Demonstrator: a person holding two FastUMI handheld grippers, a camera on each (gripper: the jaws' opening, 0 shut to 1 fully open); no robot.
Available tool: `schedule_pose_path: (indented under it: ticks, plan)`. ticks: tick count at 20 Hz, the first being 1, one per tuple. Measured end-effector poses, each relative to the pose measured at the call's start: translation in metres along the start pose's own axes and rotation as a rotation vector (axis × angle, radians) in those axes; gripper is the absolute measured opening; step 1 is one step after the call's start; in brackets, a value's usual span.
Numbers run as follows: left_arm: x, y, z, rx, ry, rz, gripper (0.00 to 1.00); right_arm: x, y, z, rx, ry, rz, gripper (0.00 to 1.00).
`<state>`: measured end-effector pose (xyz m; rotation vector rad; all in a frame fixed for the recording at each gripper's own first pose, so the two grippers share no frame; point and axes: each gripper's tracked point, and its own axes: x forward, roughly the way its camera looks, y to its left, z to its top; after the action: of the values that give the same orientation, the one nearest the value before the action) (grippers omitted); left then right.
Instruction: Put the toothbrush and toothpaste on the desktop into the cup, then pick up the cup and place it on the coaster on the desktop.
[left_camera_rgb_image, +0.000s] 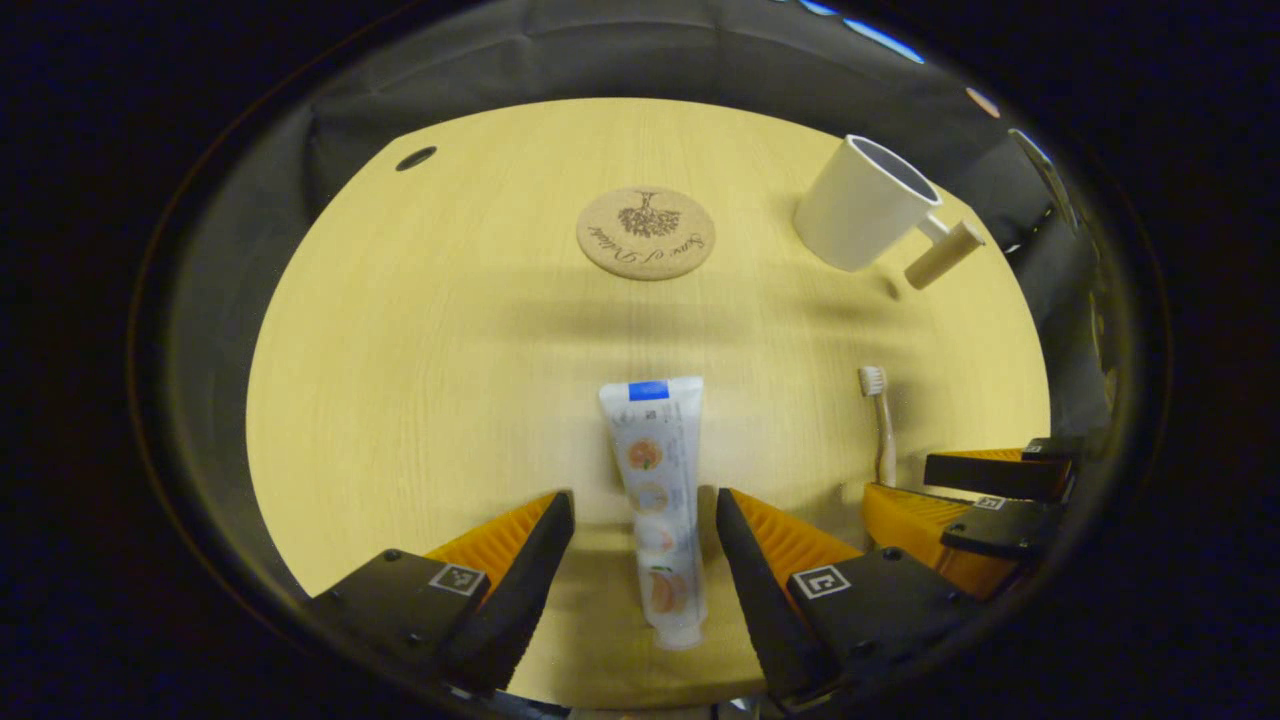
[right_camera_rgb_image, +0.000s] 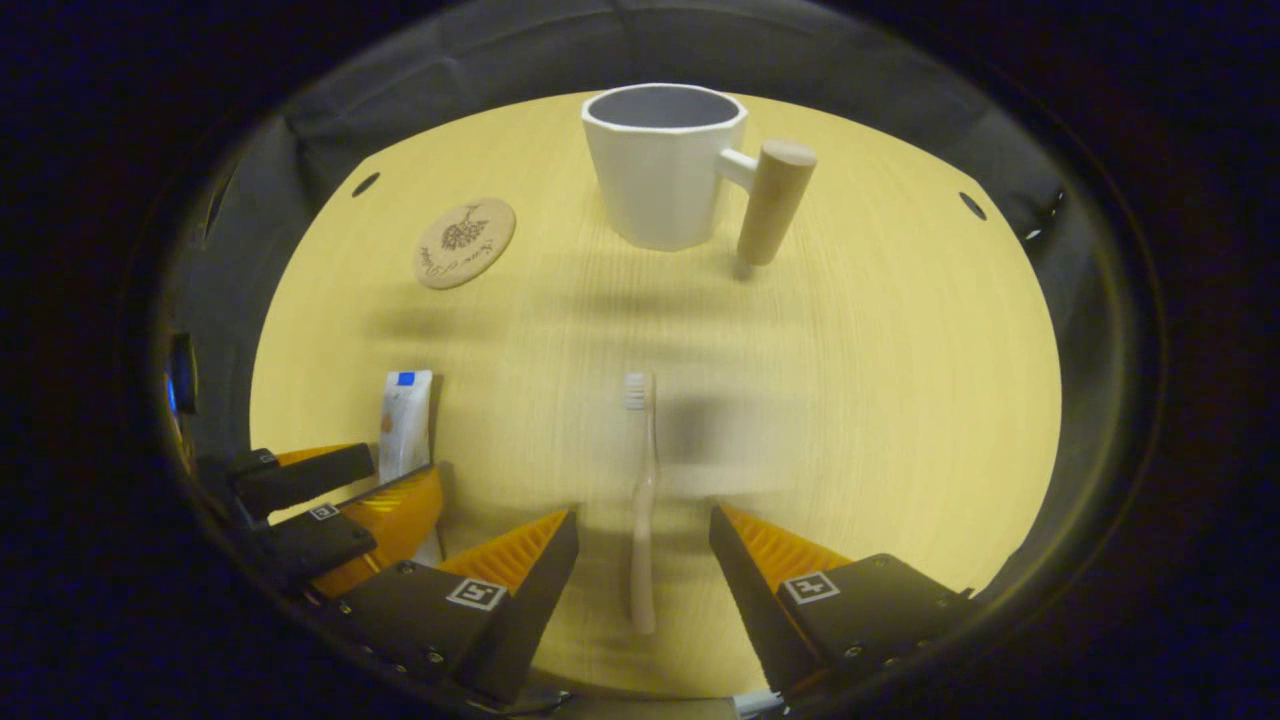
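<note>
A white toothpaste tube (left_camera_rgb_image: 657, 500) lies flat on the wooden desktop, its lower half between the spread fingers of my left gripper (left_camera_rgb_image: 645, 502), which is open and not touching it. A pale toothbrush (right_camera_rgb_image: 643, 500) lies lengthwise between the fingers of my right gripper (right_camera_rgb_image: 640, 522), also open. The white cup (right_camera_rgb_image: 662, 165) with a wooden handle (right_camera_rgb_image: 772, 200) stands upright at the far side. A round cork coaster (left_camera_rgb_image: 646, 232) lies far centre in the left gripper view. The toothbrush (left_camera_rgb_image: 881, 420) and right gripper (left_camera_rgb_image: 975, 500) show at right there; the tube (right_camera_rgb_image: 405, 420) and left gripper (right_camera_rgb_image: 330, 505) at left in the right gripper view.
The round desktop (right_camera_rgb_image: 880, 400) has small dark holes near its far edge (right_camera_rgb_image: 972, 205) (left_camera_rgb_image: 416, 158). Black cloth walls ring the table. Bare wood lies between the cup, the coaster (right_camera_rgb_image: 464, 242) and the two items near me.
</note>
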<state>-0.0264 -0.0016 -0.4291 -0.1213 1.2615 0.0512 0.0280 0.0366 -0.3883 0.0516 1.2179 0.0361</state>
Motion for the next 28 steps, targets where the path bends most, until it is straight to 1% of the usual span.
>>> schedule_pose_path:
  ticks: [3,5,8,9,10,11,12,13,14,15,16,17,18,19,20,21,22,23,24,25,27,28]
  plan:
    - [0.005,0.007,-0.002,0.003,0.011,0.031,0.94,0.005,0.001,-0.004,0.000,0.011,-0.009,0.85]
    - [0.008,0.010,-0.002,0.005,0.012,0.051,0.92,0.009,0.003,-0.006,0.010,0.023,-0.009,0.81]
    - [0.010,0.011,0.000,0.007,0.010,0.078,0.88,0.012,-0.002,-0.006,-0.004,0.020,-0.034,0.81]
    - [0.011,0.011,-0.001,0.001,0.007,0.079,0.81,0.012,-0.002,-0.007,-0.004,0.019,-0.042,0.79]
    - [0.011,0.011,0.000,-0.007,0.006,0.080,0.88,0.012,-0.003,-0.006,-0.004,0.018,-0.047,0.77]
    - [0.011,0.011,-0.001,-0.012,0.003,0.080,0.88,0.013,-0.003,-0.006,-0.002,0.018,-0.048,0.75]
    - [0.012,0.011,0.000,-0.013,0.004,0.081,0.88,0.011,-0.003,-0.005,-0.002,0.020,-0.049,0.75]
    - [0.013,0.011,0.000,-0.013,0.008,0.081,0.88,0.012,-0.003,-0.006,0.000,0.022,-0.050,0.70]
    - [0.013,0.011,0.000,-0.013,0.010,0.081,0.88,0.012,-0.003,-0.006,0.000,0.023,-0.054,0.68]
    - [0.012,0.011,0.000,-0.013,0.012,0.080,0.82,0.012,-0.004,-0.006,0.001,0.020,-0.058,0.64]
    - [0.012,0.010,0.001,-0.013,0.014,0.082,0.87,0.012,-0.004,-0.006,0.001,0.027,-0.056,0.58]
    - [0.011,0.010,0.000,-0.011,0.015,0.083,0.84,0.011,-0.004,-0.008,0.003,0.034,-0.056,0.56]
    - [0.012,0.010,0.001,-0.012,0.020,0.084,0.84,0.011,-0.005,-0.009,0.004,0.042,-0.055,0.57]
    - [0.011,0.009,-0.001,-0.019,0.022,0.086,0.79,0.007,-0.008,-0.006,0.013,0.031,-0.065,0.57]
    - [0.012,0.009,0.000,-0.018,0.024,0.086,0.67,0.012,-0.006,-0.008,0.026,0.038,-0.052,0.43]
    - [0.012,0.008,-0.002,-0.015,0.032,0.083,0.61,0.011,-0.005,-0.012,0.031,0.059,-0.045,0.29]
    - [0.009,0.007,-0.004,-0.024,0.047,0.082,0.64,0.010,-0.004,-0.011,0.037,0.062,-0.043,0.30]
    - [0.010,0.007,-0.004,-0.022,0.050,0.090,0.44,0.008,-0.007,-0.010,0.032,0.060,-0.058,0.31]
    - [0.010,0.007,-0.005,-0.018,0.055,0.089,0.37,0.010,-0.008,-0.004,0.037,0.041,-0.065,0.29]
    - [0.010,0.007,-0.006,-0.017,0.058,0.086,0.48,0.011,-0.006,-0.010,0.035,0.059,-0.054,0.08]
    - [0.010,0.006,-0.007,-0.016,0.065,0.086,0.37,0.011,-0.005,-0.010,0.040,0.065,-0.051,0.09]
    - [0.009,0.006,-0.007,-0.012,0.068,0.083,0.37,0.010,-0.006,-0.010,0.040,0.069,-0.050,0.09]
